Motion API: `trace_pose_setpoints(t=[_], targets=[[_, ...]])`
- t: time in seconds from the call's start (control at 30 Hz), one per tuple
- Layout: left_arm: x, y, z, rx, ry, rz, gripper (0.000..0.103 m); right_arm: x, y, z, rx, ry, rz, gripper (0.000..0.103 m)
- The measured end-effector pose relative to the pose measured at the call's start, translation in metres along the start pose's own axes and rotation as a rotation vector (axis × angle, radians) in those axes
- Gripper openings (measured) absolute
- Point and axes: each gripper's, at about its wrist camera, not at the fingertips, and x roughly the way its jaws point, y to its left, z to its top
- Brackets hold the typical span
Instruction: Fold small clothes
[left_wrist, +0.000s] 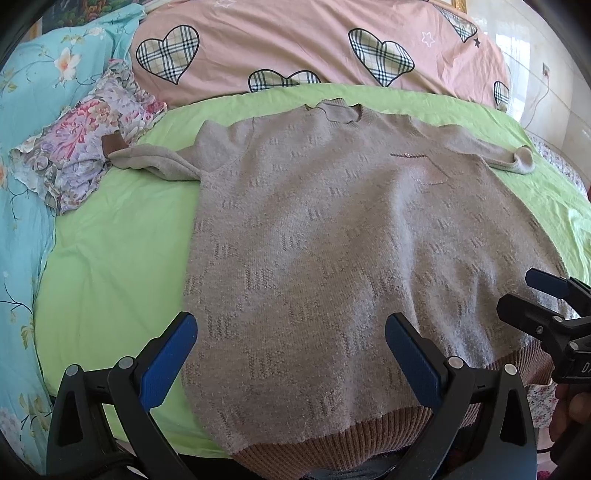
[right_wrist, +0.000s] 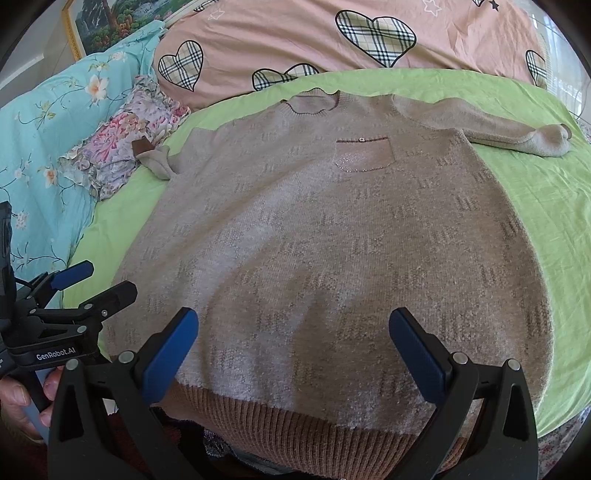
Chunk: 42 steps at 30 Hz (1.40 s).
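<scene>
Fingers (left_wrist: 168, 354) of both grippers apart w/ nothing held, over sweater (left_wrist: 332, 240) hem; I'd pinch each sleeve first, fold inward.

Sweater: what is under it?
The sweater lies flat on a green sheet, which shows on both sides. Its left cuff rests on a floral cloth. Anything beneath its body is covered.

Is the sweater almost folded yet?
Not yet. Done: the sweater lies flat, face up on the green sheet, sleeves spread. In hand: nothing; both tongs, left and right, are open near the brown hem. Left: all folds.
</scene>
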Motion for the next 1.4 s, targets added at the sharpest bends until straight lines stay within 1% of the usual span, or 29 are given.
trace_pose_setpoints(t=[0.17, 0.3, 0.6, 0.83, 1.03, 1.13, 1.4], targets=[[0.000, 0.001, 0.001, -0.006, 0.004, -0.011, 0.102, 0.000, 0.001, -0.001, 0.002, -0.001, 0.002, 0.103], [0.001, -0.001, 0.000, 0.023, -0.002, 0.014, 0.102, 0.000, 0.002, 0.000, 0.004, -0.001, 0.007, 0.103], [0.001, -0.001, 0.003, 0.023, -0.028, 0.018, 0.102, -0.003, 0.003, 0.003, 0.005, -0.003, 0.018, 0.103], [0.003, -0.001, 0.004, 0.026, -0.028, 0.016, 0.102, -0.004, 0.003, 0.005, 0.006, -0.005, 0.022, 0.103], [0.008, 0.000, 0.007, 0.018, -0.016, 0.017, 0.102, -0.004, 0.005, 0.006, 0.007, -0.006, 0.024, 0.103], [0.012, 0.001, 0.008, 0.015, 0.004, 0.012, 0.102, -0.003, 0.005, 0.008, 0.011, -0.006, 0.026, 0.103], [0.017, 0.002, 0.015, 0.023, 0.001, 0.024, 0.102, 0.000, 0.000, 0.014, 0.022, -0.005, 0.031, 0.103]])
